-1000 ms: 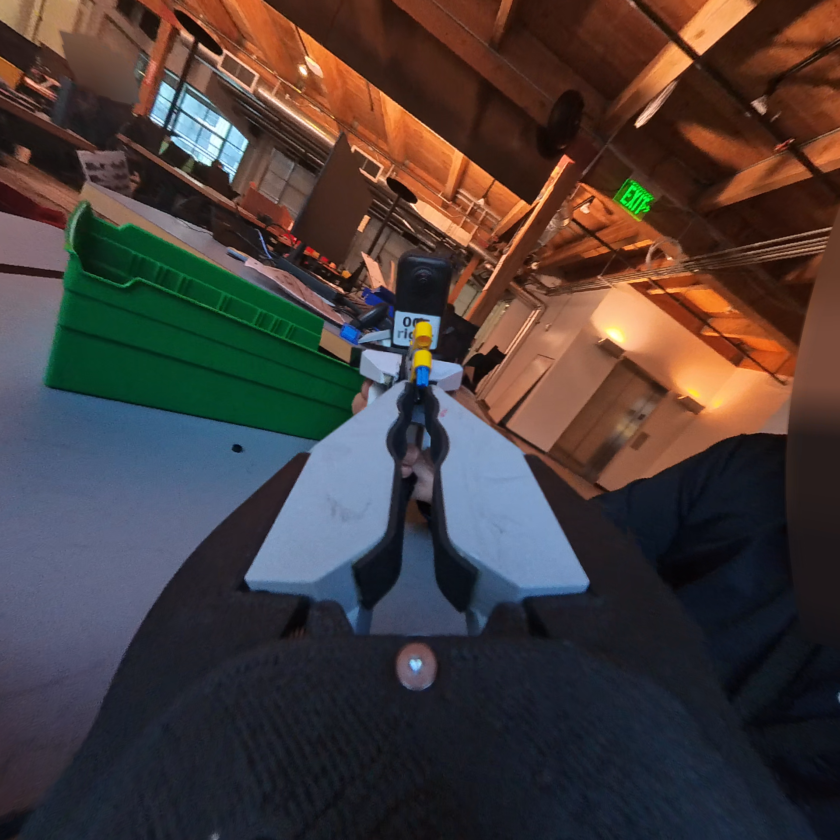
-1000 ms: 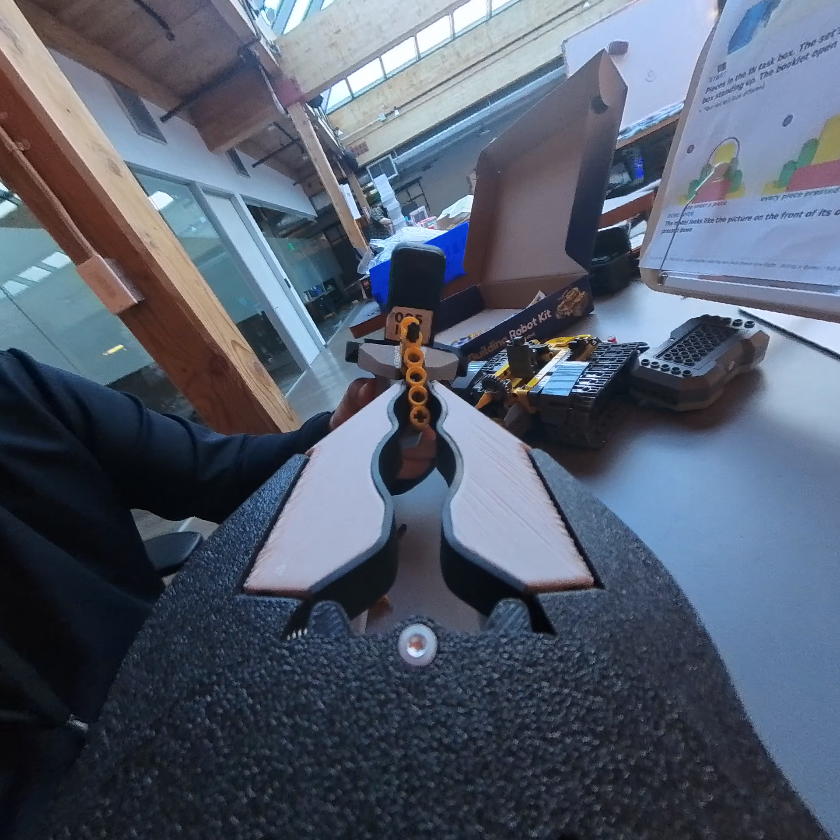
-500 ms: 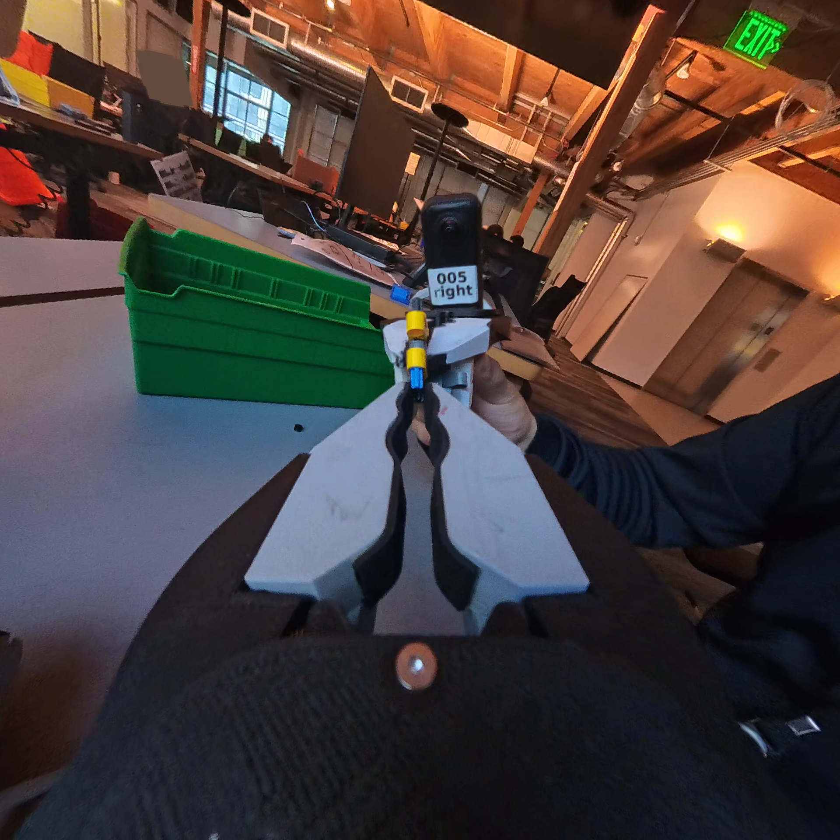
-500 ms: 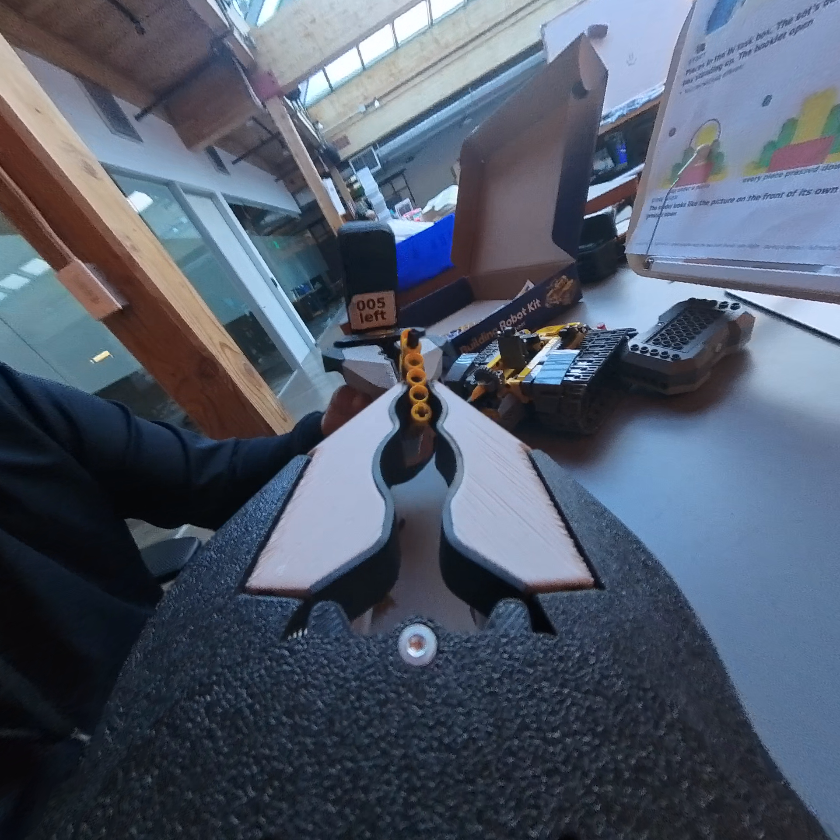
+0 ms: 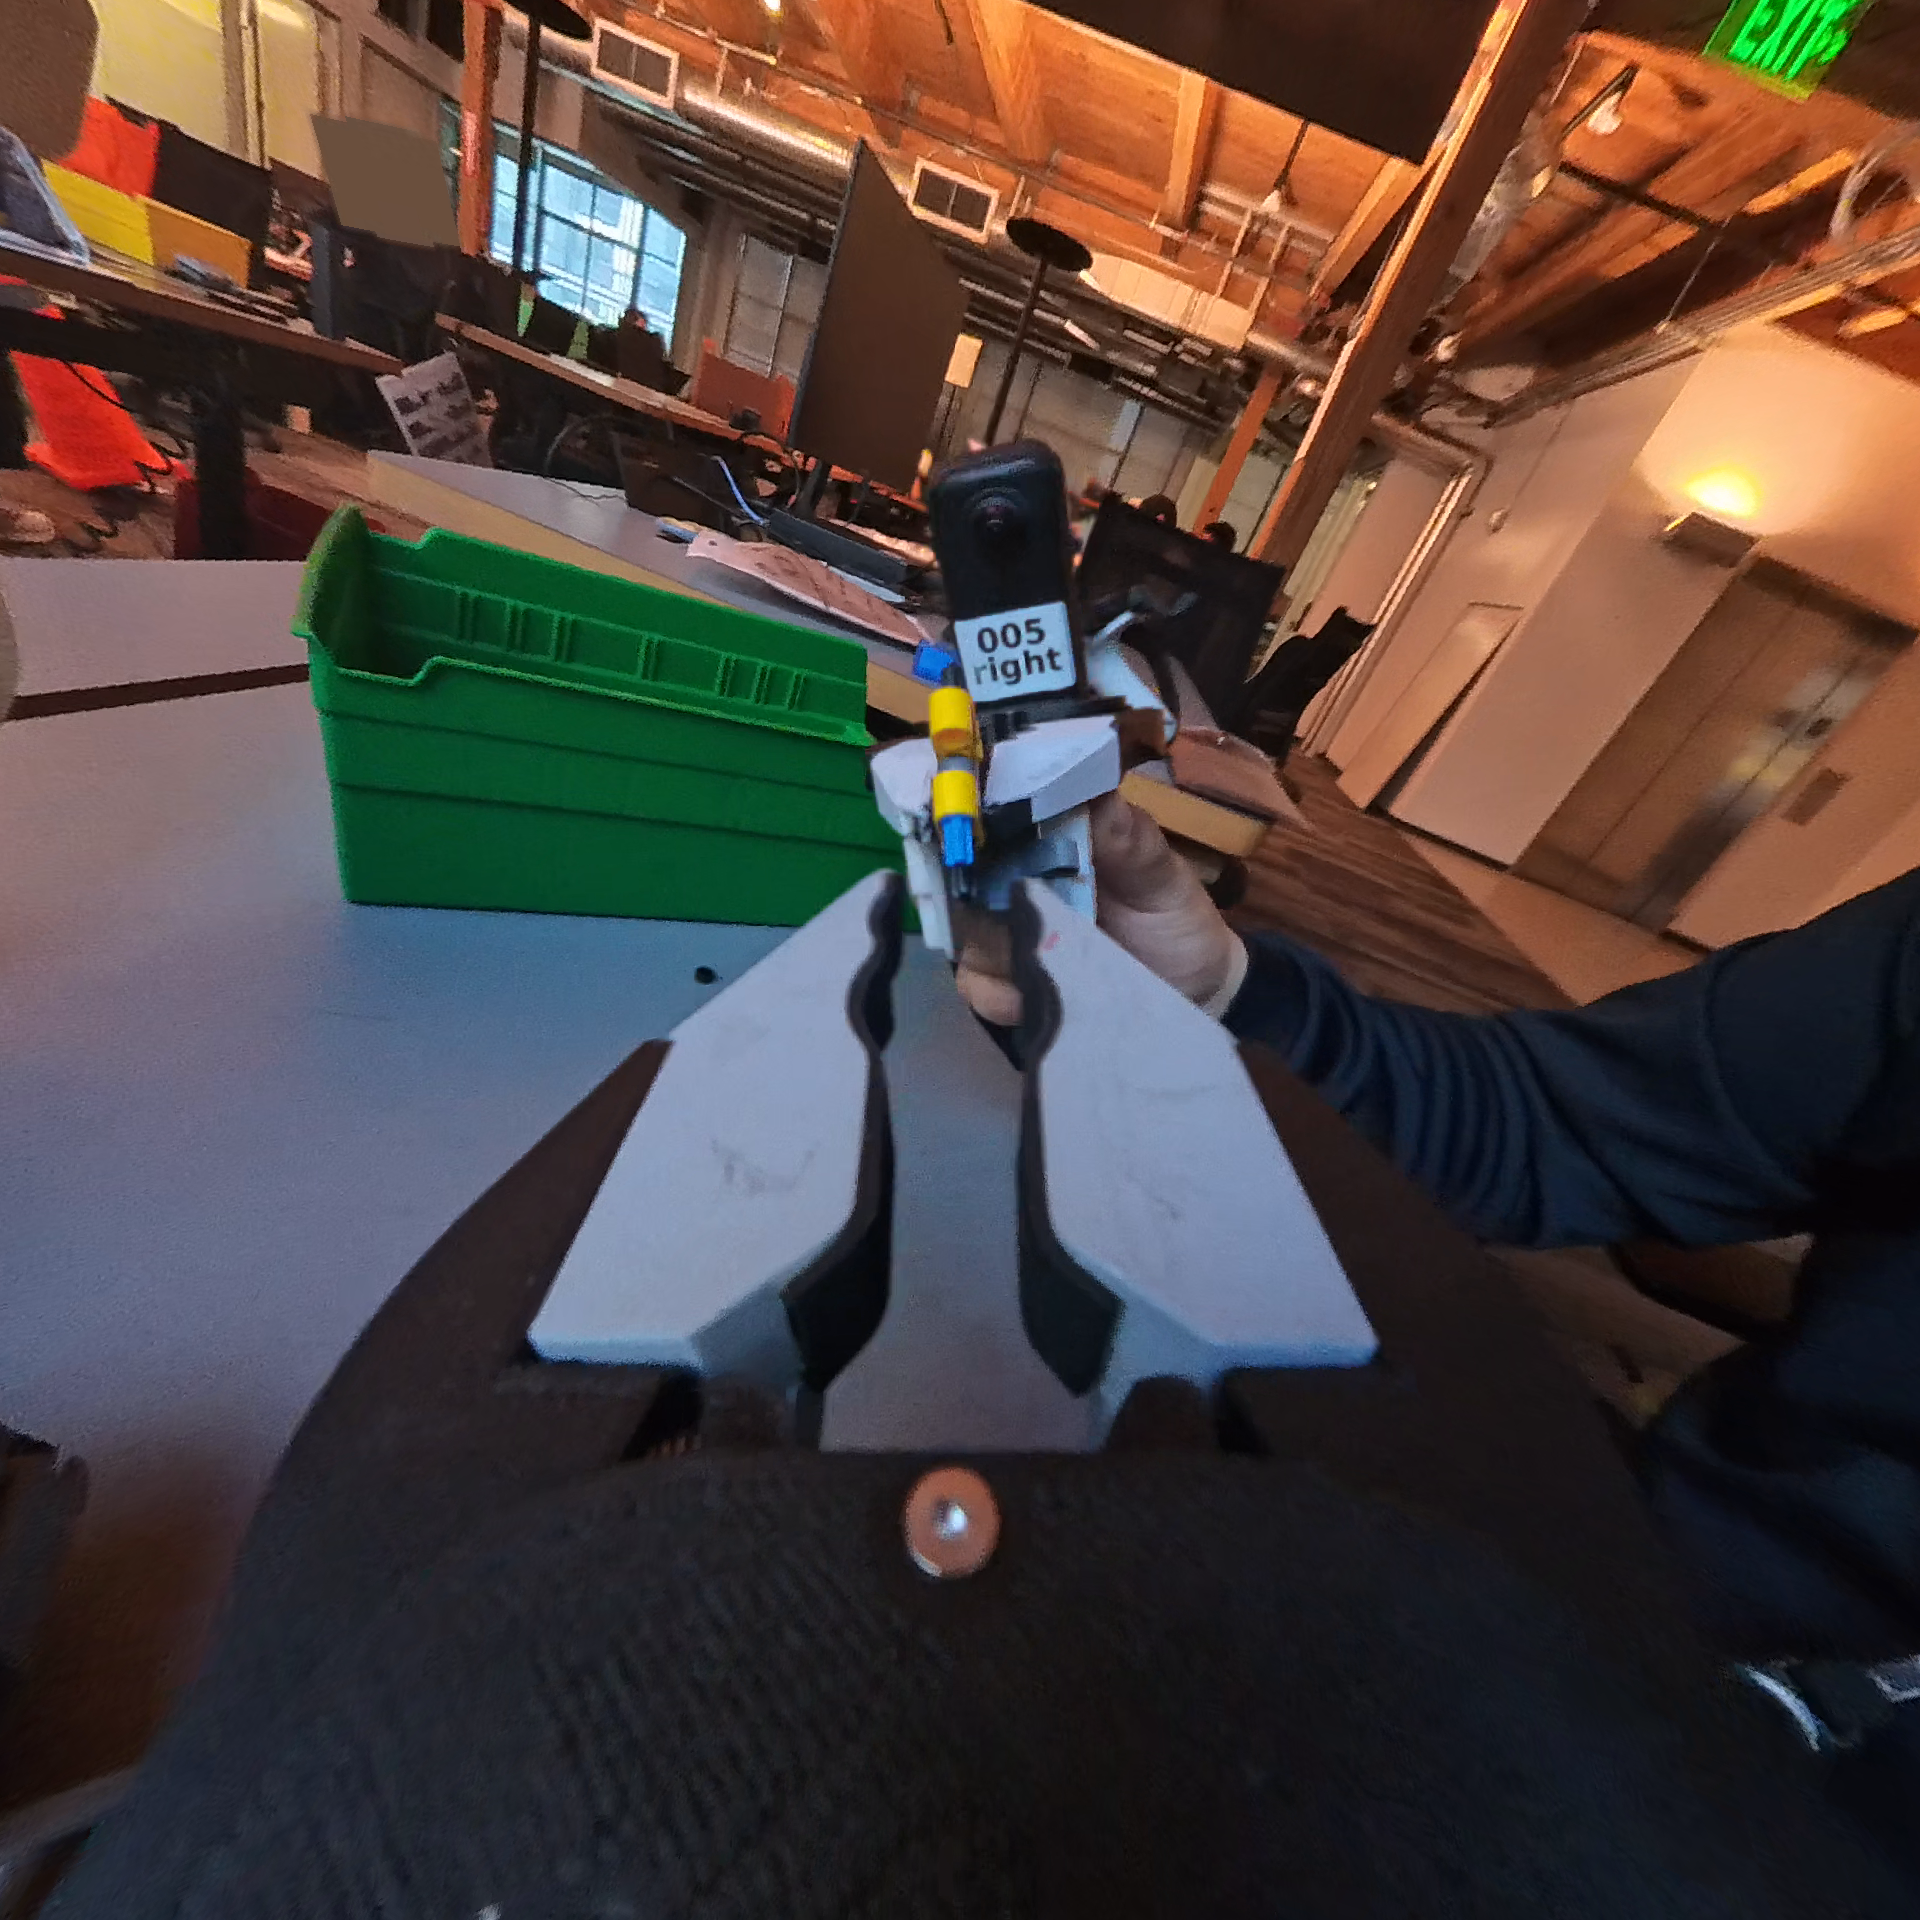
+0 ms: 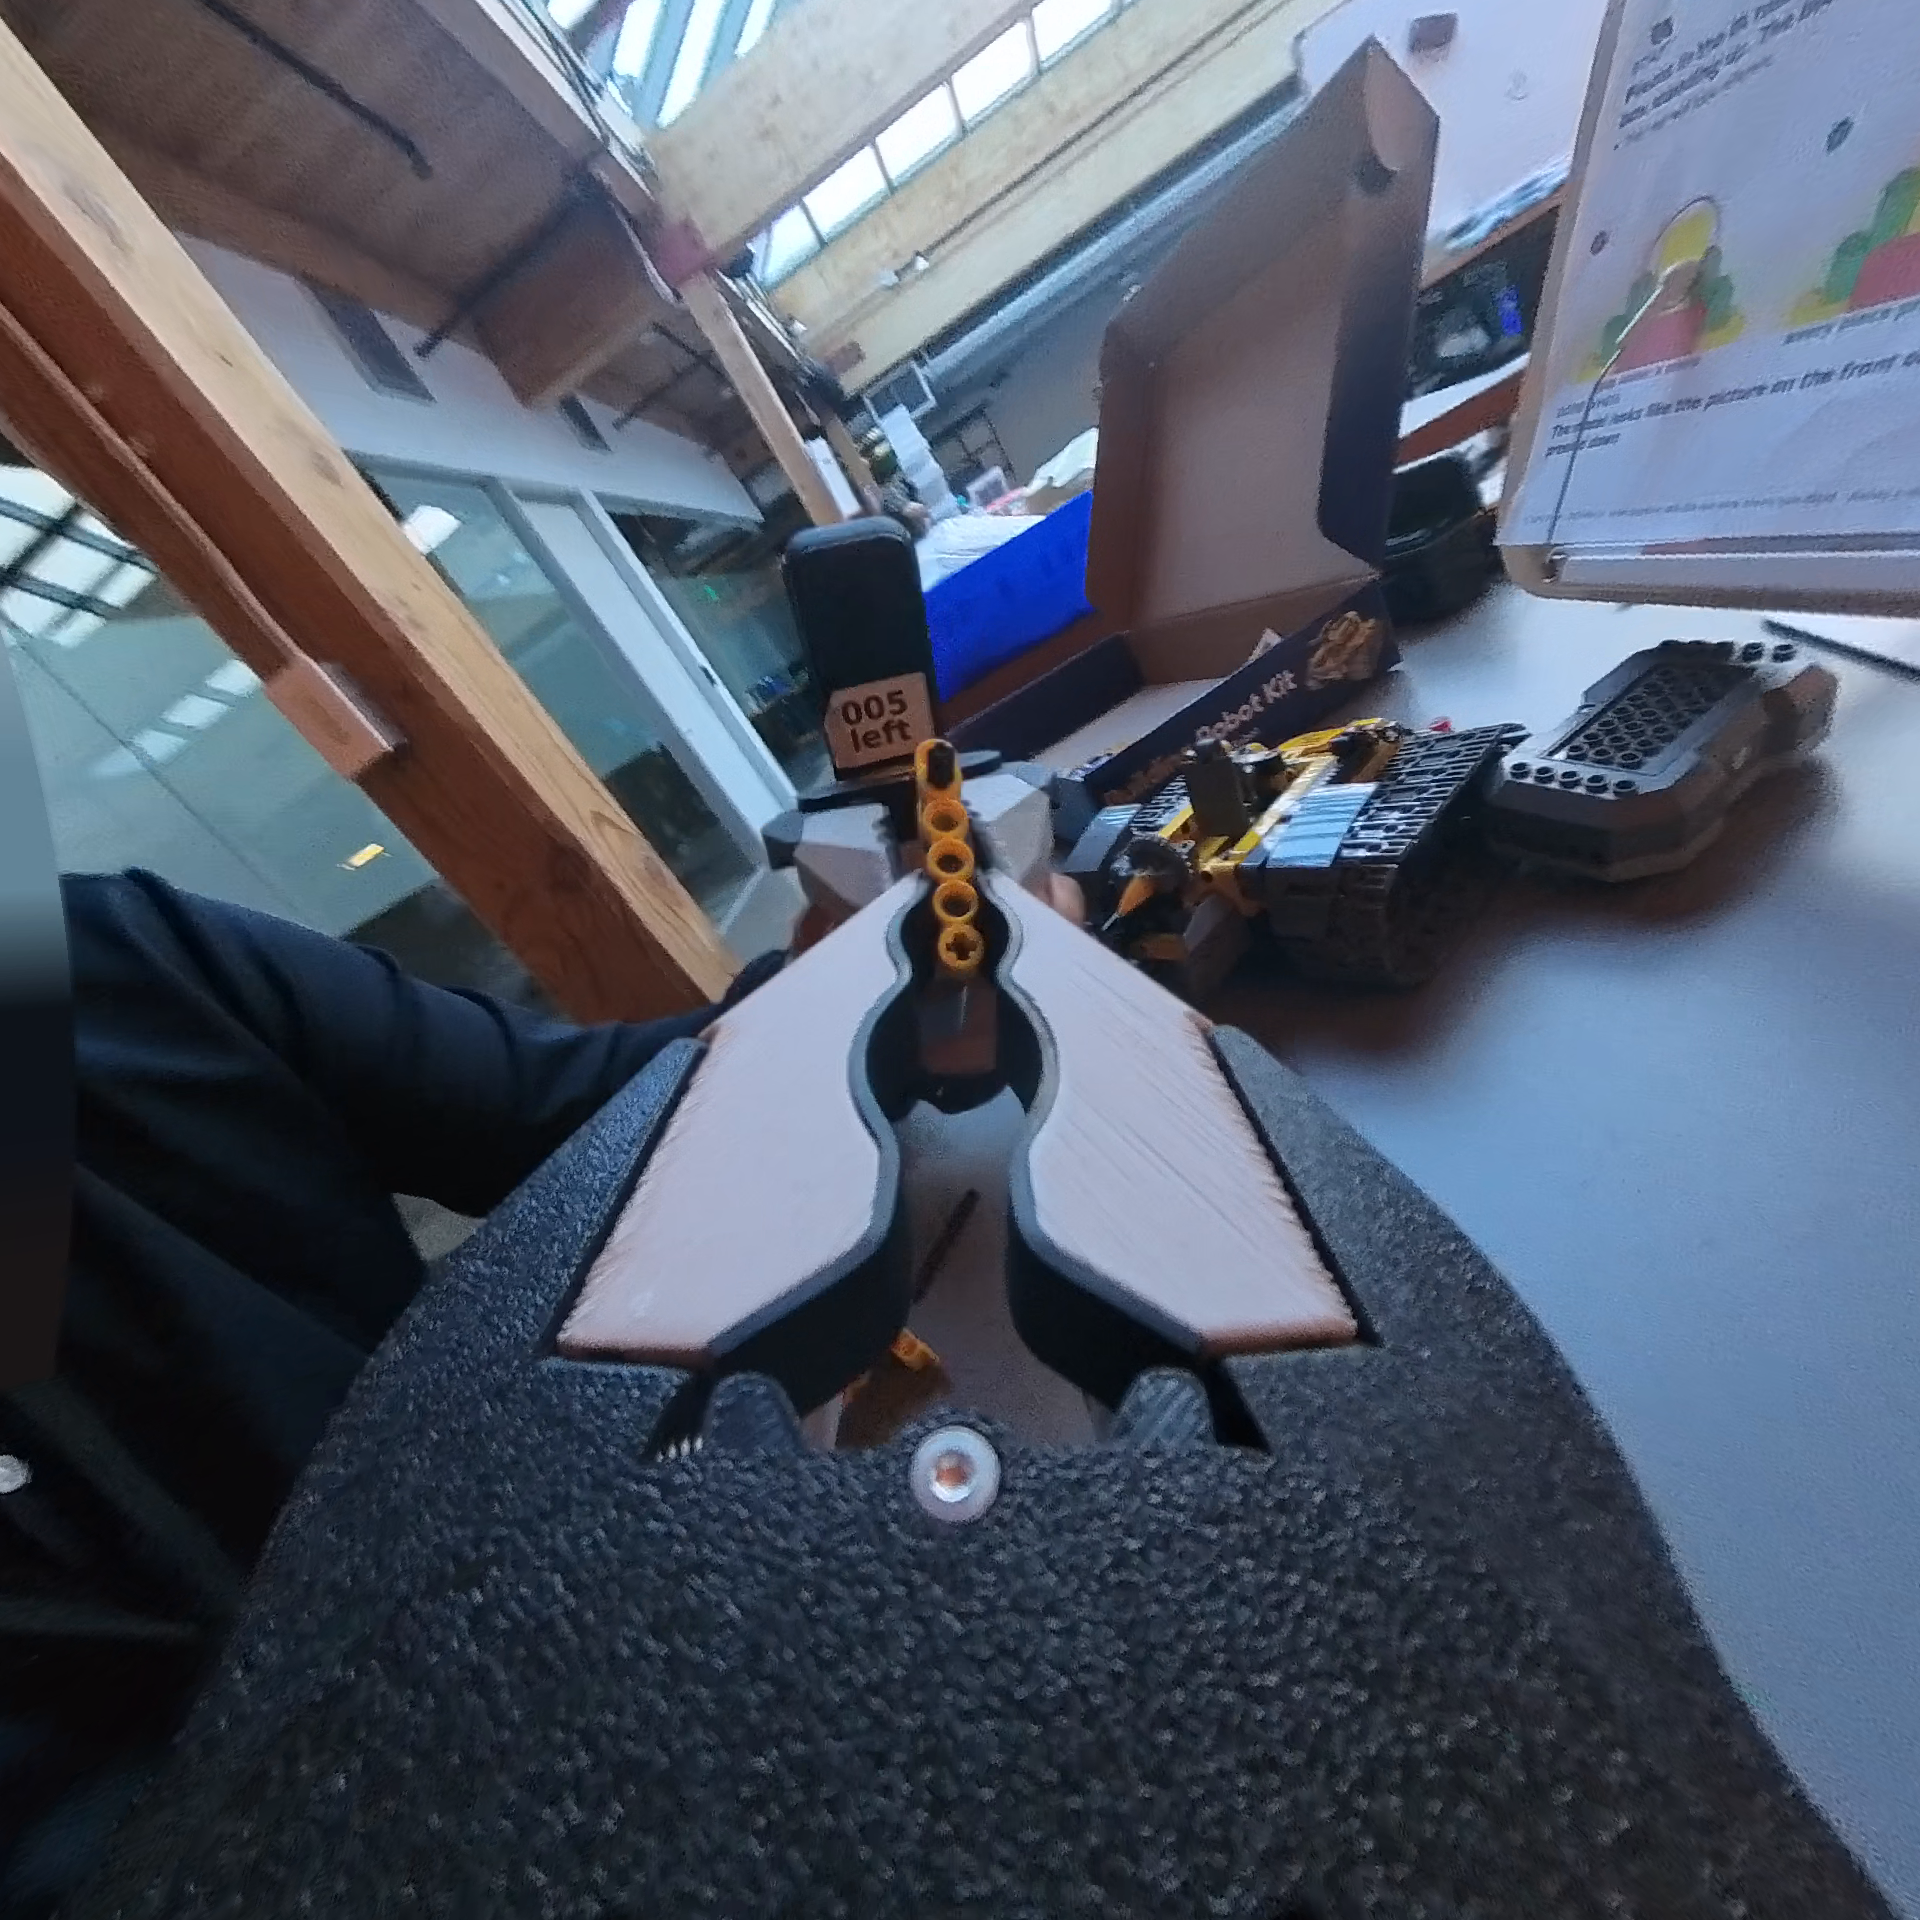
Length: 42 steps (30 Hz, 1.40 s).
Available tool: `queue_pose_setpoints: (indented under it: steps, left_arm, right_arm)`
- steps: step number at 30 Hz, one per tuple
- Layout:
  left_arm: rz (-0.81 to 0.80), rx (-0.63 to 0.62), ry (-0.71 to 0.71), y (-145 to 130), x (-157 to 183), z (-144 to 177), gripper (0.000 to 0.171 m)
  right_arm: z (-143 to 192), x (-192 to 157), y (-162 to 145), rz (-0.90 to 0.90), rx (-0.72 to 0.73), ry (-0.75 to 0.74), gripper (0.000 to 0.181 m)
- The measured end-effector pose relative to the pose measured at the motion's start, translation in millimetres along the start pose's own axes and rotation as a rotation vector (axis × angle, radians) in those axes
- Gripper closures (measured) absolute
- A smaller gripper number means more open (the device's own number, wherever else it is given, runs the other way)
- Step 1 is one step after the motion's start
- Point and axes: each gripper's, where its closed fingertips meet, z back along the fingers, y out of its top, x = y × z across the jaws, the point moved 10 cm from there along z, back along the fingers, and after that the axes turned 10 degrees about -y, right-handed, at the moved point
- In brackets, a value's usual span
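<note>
While its two tan-faced fingers press together, the right gripper pinches an orange plastic beam pierced with round holes, which stands upright out of the fingertips with a black pin at its top. Seen from the left wrist view, that same piece shows edge-on as a yellow, black and blue stack in front of the right gripper, held by a bare hand in a dark sleeve. Facing it, the left gripper has its grey fingers spread with a clear gap between the tips and nothing in them; the tips sit just below the beam, apart from it. Behind the beam in the right wrist view stands a yellow and black tracked toy vehicle built of bricks, next to a dark studded brick shell and an open brown cardboard box. A white printed instruction sheet on a board leans at the right. All rest on a smooth grey tabletop. Stacked green plastic bins stand on the grey table in the left wrist view. Around lies an open workshop hall with timber beams, windows and far desks.
</note>
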Motion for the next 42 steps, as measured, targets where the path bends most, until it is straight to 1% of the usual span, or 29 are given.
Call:
queue_pose_setpoints:
  steps: [1,2,6,8,9,12,15,21,24,25,27,28,29,31,32,33,34,35,39,42]
  left_arm:
    - [-0.004,-0.011,0.0,0.0,0.6,-1.4,0.148]
    - [-0.004,-0.008,-0.008,0.1,1.4,-2.4,0.147]
    - [0.025,0.005,-0.012,-2.8,-0.9,-3.8,0.149]
    - [0.031,0.008,-0.032,-2.5,-1.2,-2.2,0.154]
    - [0.022,-0.01,-0.028,-2.4,-1.1,-2.2,0.155]
    - [-0.001,-0.024,-0.017,-2.7,0.7,-3.4,0.156]
    - [0.02,-0.017,-0.028,-2.8,-0.1,-2.9,0.156]
    - [0.048,-0.012,-0.07,-3.1,1.7,-4.8,0.155]
    - [0.037,0.034,-0.061,1.5,2.2,0.1,0.153]
    - [0.034,0.043,-0.054,3.1,1.9,2.7,0.156]
    - [0.019,-0.005,-0.055,2.5,2.7,3.6,0.164]
    - [0.006,-0.028,-0.057,1.4,3.9,2.5,0.165]
    - [-0.008,-0.052,-0.062,0.0,5.3,0.1,0.164]
    - [-0.01,-0.113,-0.083,-4.1,7.6,-6.3,0.152]
    - [-0.005,-0.132,-0.096,-5.7,8.4,-8.3,0.152]
    - [-0.012,-0.139,-0.098,-5.6,9.0,-8.1,0.161]
    - [-0.033,-0.149,-0.106,-4.8,9.8,-6.1,0.166]
    - [-0.043,-0.175,-0.102,-4.6,10.0,-4.8,0.166]
    - [-0.008,-0.158,-0.111,-3.3,9.5,-4.2,0.166]
    - [-0.019,-0.163,-0.096,-4.7,8.6,-4.2,0.166]
  right_arm:
    - [0.1,1.2,-0.2,-0.021,0.008,0.019,0.178]
    - [0.0,1.9,-0.5,-0.036,0.015,0.032,0.178]
    - [-9.8,1.2,-7.6,-0.041,-0.041,0.043,0.178]
    - [-12.1,0.7,-8.6,-0.042,-0.03,0.043,0.178]
    - [-11.8,1.2,-8.2,-0.043,-0.037,0.04,0.178]
    - [-9.9,0.0,-6.4,-0.008,-0.059,0.023,0.178]
    - [-9.7,-1.9,-5.5,0.026,-0.06,0.01,0.178]
    - [-6.9,-3.3,-4.4,0.046,-0.086,0.037,0.178]
    - [-4.0,-5.7,-3.5,0.12,-0.124,-0.004,0.178]
    - [-3.2,-7.4,-3.4,0.151,-0.141,-0.01,0.178]
    - [-2.3,-10.9,-4.1,0.208,-0.168,-0.027,0.178]
    - [-2.6,-11.8,-5.3,0.231,-0.187,-0.037,0.177]
    - [-3.4,-13.0,-6.6,0.244,-0.204,-0.033,0.177]
    - [-6.5,-15.0,-9.6,0.248,-0.234,-0.011,0.177]
    - [-8.6,-15.0,-12.0,0.255,-0.257,-0.013,0.177]
    - [-10.1,-15.2,-14.3,0.266,-0.286,-0.016,0.178]
    - [-11.4,-15.6,-16.0,0.281,-0.309,-0.025,0.171]
    - [-10.9,-16.8,-16.2,0.297,-0.315,-0.024,0.177]
    - [-4.0,-18.6,-10.2,0.294,-0.278,-0.016,0.177]
    - [-2.3,-17.8,-10.2,0.304,-0.278,-0.032,0.177]
